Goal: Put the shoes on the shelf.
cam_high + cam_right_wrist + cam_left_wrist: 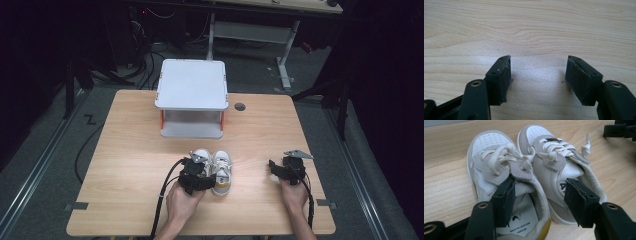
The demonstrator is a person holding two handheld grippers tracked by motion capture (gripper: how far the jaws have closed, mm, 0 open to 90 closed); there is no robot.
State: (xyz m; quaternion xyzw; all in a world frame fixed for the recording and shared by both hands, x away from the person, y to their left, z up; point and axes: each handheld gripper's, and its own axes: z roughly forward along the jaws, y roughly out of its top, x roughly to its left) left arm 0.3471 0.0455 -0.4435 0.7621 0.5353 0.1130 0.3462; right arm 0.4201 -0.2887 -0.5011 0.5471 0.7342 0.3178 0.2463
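Nearest: left gripper [200, 181], jaws spread, one pad inside the left shoe [499, 182], the other inside the right shoe [554, 170], straddling their adjoining collars; pressing contact cannot be told. Right gripper [280, 170], near right, jaws apart over bare table [529, 25]. Shoes side by side, centre. Far: white two-tier stand [192, 85].

Wood table [130, 150] w/ white rack [192, 85], grey floor [45, 165], dark room, desk [260, 15] behind.

On the light wooden counter [130, 150], a pair of small white lace-up shoes [216, 167] sits side by side before the white two-tier plastic shelf [192, 97], near the front edge.
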